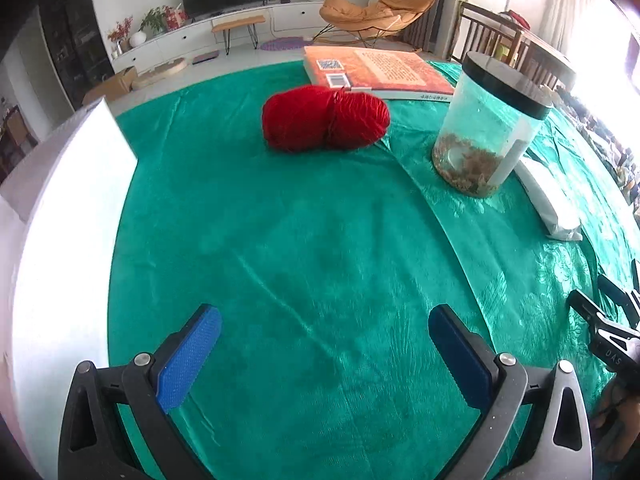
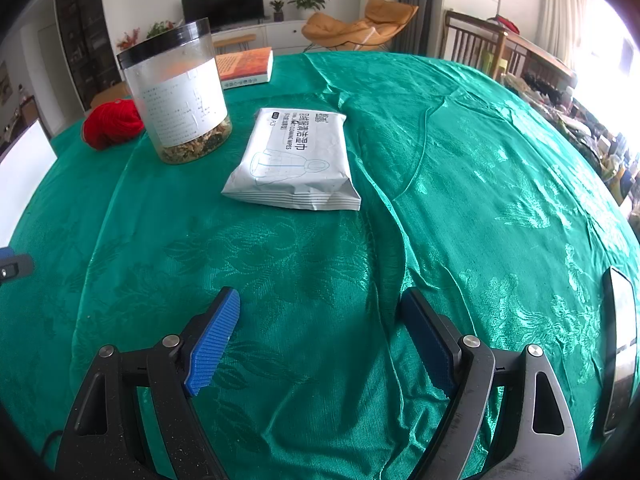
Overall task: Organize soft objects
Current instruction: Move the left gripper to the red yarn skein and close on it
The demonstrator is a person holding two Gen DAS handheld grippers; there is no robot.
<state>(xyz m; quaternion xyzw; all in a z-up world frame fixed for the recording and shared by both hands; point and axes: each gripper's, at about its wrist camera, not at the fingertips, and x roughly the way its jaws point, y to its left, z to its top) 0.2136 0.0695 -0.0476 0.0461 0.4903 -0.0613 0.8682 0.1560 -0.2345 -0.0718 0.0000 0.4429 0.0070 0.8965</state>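
A red yarn ball (image 1: 325,117) lies on the green tablecloth (image 1: 320,240), well ahead of my left gripper (image 1: 324,320), which is open and empty above the cloth. The yarn also shows in the right wrist view (image 2: 112,123), far left, partly behind a jar. A white pack of wet wipes (image 2: 295,160) lies flat ahead of my right gripper (image 2: 320,308), which is open and empty. In the left wrist view the pack (image 1: 546,196) shows at the right, behind the jar. A white box (image 1: 60,208) stands at the left edge.
A clear jar with a black lid (image 1: 488,120) holding dried bits stands right of the yarn; it also shows in the right wrist view (image 2: 178,92). An orange book (image 1: 376,72) lies at the far edge. A phone (image 2: 620,352) lies at the right. Chairs stand beyond the table.
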